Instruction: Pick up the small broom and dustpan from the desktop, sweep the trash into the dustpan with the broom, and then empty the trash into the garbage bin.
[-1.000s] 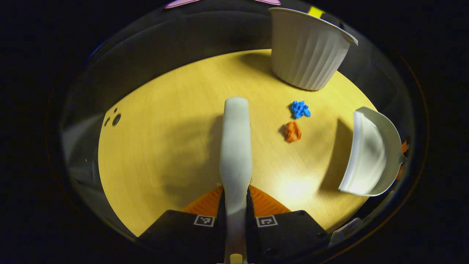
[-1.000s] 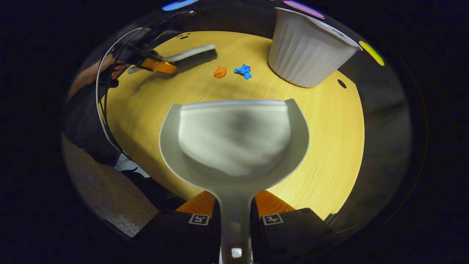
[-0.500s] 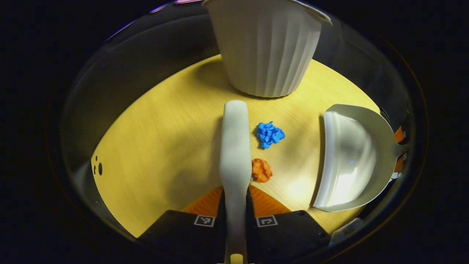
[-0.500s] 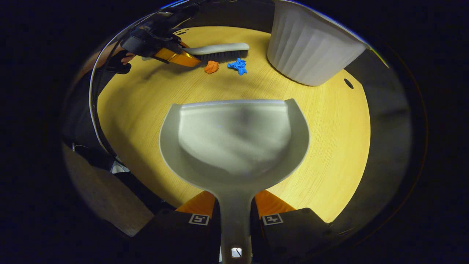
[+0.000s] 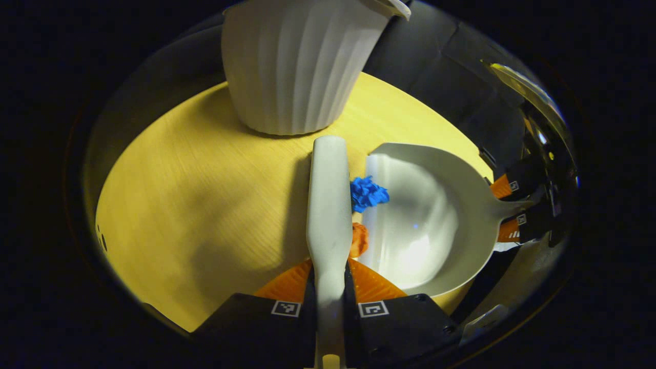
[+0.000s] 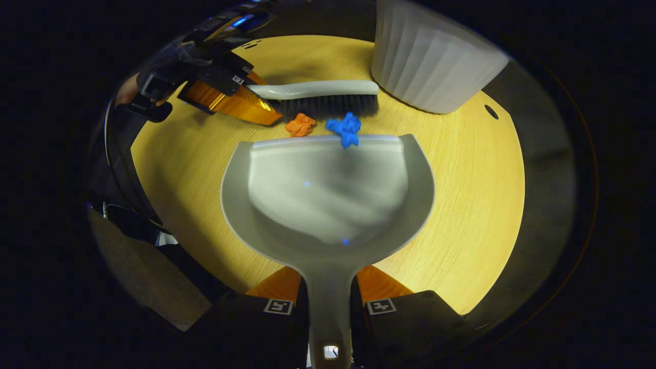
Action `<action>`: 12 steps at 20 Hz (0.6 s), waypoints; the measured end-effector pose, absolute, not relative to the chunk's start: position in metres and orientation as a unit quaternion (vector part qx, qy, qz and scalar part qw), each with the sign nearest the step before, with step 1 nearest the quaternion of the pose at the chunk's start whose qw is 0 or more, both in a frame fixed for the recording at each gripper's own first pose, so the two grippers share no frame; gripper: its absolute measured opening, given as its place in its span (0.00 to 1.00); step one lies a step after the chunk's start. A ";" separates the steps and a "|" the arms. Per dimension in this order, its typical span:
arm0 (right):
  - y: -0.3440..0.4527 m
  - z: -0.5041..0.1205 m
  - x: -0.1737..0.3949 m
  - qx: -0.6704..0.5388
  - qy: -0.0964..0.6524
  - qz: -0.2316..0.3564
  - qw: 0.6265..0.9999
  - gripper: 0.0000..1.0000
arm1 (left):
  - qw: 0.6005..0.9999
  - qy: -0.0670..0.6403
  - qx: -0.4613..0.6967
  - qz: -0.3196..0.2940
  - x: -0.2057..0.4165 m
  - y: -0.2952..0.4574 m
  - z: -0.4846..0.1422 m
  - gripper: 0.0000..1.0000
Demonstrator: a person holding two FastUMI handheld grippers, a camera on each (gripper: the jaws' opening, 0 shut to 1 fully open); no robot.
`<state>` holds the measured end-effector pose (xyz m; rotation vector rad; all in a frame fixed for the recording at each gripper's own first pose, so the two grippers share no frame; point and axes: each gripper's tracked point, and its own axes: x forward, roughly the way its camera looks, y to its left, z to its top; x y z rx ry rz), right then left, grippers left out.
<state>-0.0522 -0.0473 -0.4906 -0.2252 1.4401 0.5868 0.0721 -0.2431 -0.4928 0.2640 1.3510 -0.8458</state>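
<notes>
The left hand-held gripper (image 5: 328,300), clamping the broom (image 5: 329,195), has swept blue trash (image 6: 346,128) onto the lip of the dustpan (image 6: 328,200), gripped by the right hand-held gripper (image 6: 328,307); orange trash (image 6: 301,125) remains just outside.

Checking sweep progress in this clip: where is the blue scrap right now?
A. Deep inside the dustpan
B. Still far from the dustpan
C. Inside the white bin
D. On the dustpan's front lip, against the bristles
D: the blue scrap overlaps the dustpan lip, with the broom bristles right behind it.

Yellow wood tabletop (image 6: 461,205), dark booth surroundings.
</notes>
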 end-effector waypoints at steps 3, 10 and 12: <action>-0.047 -0.500 -0.058 -0.102 0.644 0.260 0.712 0.40 | 0.681 0.605 0.093 -0.402 0.060 -0.253 -0.483 0.27; -0.029 -0.507 -0.065 -0.055 0.614 0.230 0.753 0.37 | 0.685 0.601 0.045 -0.410 0.041 -0.264 -0.456 0.27; -0.025 -0.505 -0.064 -0.041 0.605 0.217 0.765 0.37 | 0.709 0.585 0.056 -0.389 0.048 -0.257 -0.448 0.26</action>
